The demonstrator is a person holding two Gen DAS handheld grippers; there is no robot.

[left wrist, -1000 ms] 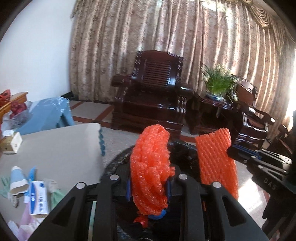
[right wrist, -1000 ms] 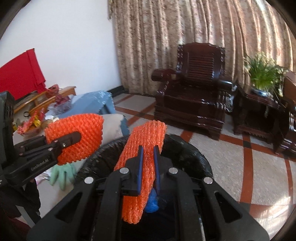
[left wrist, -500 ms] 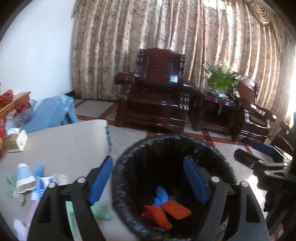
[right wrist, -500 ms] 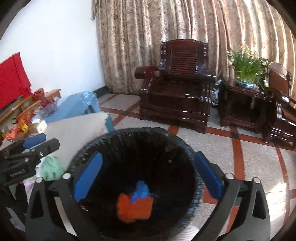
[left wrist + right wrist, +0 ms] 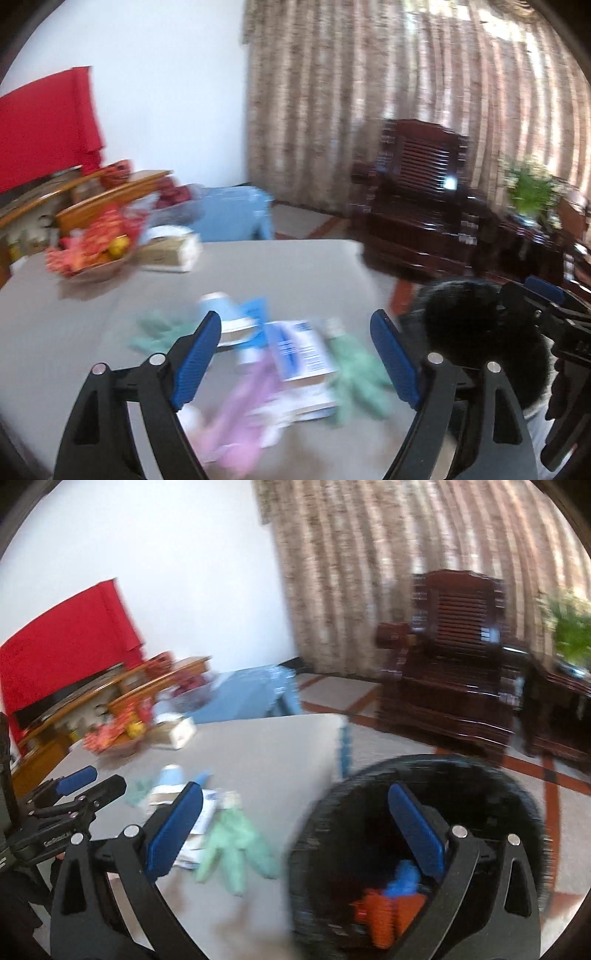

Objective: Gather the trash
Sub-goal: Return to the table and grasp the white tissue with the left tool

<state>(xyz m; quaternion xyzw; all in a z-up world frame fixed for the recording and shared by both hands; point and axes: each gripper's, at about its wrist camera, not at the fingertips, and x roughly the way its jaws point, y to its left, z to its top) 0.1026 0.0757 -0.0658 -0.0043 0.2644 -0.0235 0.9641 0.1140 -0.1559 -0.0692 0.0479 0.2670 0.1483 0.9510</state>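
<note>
My left gripper (image 5: 295, 354) is open and empty above a trash pile on the grey table (image 5: 258, 269): a blue-and-white box (image 5: 299, 350), a green glove (image 5: 358, 380), another green glove (image 5: 159, 332), a pink glove (image 5: 243, 413) and a paper cup (image 5: 229, 317). My right gripper (image 5: 295, 819) is open and empty over the table edge and the black-lined trash bin (image 5: 417, 853), which holds orange foam net (image 5: 384, 915) and blue scrap (image 5: 404, 878). The bin (image 5: 465, 332) lies right of the left gripper. The views are motion-blurred.
A fruit bowl (image 5: 92, 258) and a tissue box (image 5: 170, 251) stand at the table's far left. A blue chair (image 5: 232, 214) is behind the table. Dark wooden armchairs (image 5: 417, 206) and a potted plant (image 5: 532, 192) stand by the curtains.
Both grippers opened and dropped their orange foam nets into the bin. Both then swung left, from over the bin toward the table and its trash pile.
</note>
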